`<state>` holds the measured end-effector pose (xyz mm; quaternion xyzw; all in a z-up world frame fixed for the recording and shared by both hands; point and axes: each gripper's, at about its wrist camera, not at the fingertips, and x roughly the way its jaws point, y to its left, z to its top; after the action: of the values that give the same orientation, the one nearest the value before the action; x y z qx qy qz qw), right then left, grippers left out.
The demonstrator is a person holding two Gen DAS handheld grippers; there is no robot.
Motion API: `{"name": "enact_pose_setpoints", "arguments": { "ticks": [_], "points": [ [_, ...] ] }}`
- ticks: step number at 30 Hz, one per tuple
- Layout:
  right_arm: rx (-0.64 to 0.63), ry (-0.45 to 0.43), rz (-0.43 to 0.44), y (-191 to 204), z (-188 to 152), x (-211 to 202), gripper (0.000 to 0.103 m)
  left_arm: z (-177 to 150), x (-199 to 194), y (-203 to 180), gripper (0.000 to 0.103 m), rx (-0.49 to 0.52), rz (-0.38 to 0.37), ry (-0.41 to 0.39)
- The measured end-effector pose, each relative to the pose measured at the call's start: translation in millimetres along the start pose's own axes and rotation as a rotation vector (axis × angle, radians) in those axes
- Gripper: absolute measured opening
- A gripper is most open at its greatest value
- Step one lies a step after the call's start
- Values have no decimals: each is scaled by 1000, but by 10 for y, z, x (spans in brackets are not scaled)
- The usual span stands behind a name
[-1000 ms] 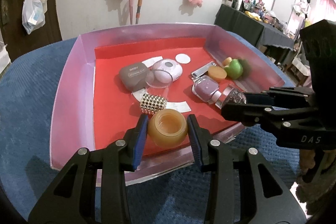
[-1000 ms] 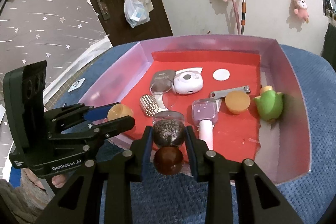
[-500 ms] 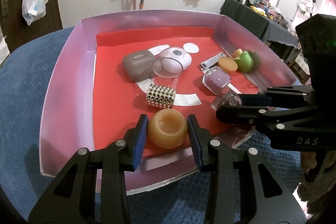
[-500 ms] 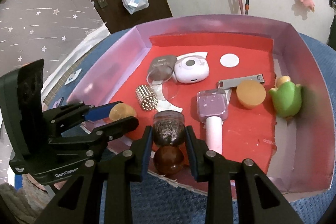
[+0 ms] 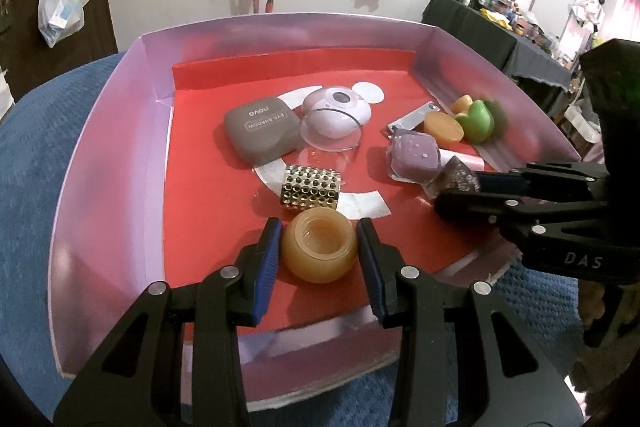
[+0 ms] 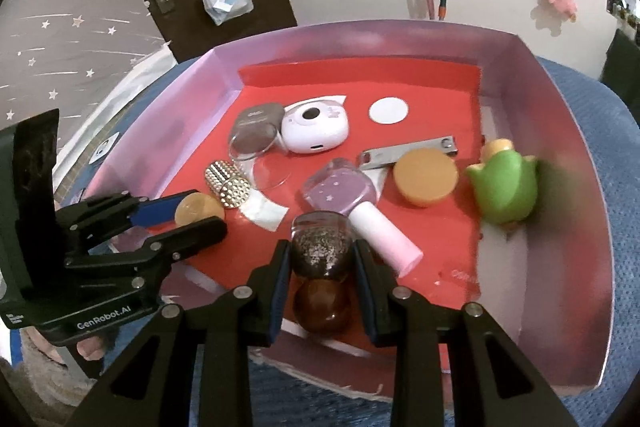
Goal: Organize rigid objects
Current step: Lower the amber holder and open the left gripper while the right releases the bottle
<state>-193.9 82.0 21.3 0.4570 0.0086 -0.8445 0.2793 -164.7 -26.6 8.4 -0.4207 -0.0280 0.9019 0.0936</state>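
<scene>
The amber jar (image 5: 319,250) sits upright between the pads of the left gripper (image 5: 319,247), clamped, low over the red floor near the front of the pink tray (image 5: 108,163). The right gripper (image 6: 320,267) is closed on a glitter bottle (image 6: 321,247) with a brown round cap (image 6: 322,307), also over the tray's front edge; whether either touches the floor is hard to tell. Just behind the jar lies a studded cylinder (image 5: 311,189). Farther back rest a grey compact (image 5: 262,133), a lilac bottle (image 6: 340,189) and a green toy (image 6: 504,183).
</scene>
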Motion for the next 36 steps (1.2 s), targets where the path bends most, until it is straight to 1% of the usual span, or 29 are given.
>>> {"name": "enact_pose_setpoints", "arguments": {
  "ticks": [2, 6, 9, 11, 24, 30, 36],
  "points": [
    [3, -8, -13, -8, 6, -10, 33, 13, 18, 18, 36, -3, 4, -3],
    [-9, -30, -73, -36, 3, -38, 33, 40, 49, 62, 36, -10, 13, -4],
    [1, -37, -77, -69, 0, -45, 33, 62, 75, 75, 36, -6, 23, -3],
    [-9, -42, -95, -40, -1, -36, 33, 76, 86, 76, 36, -2, 25, -3],
    [27, -58, -101, -31, -49, -73, 33, 104, 113, 99, 36, 7, 21, -2],
    [29, -68, -138, -11, -7, -34, 33, 109, 112, 93, 36, 5, 29, 0],
    [29, -68, -140, -11, -6, -17, 33, 111, 109, 84, 36, 6, 35, 4]
  ]
}}
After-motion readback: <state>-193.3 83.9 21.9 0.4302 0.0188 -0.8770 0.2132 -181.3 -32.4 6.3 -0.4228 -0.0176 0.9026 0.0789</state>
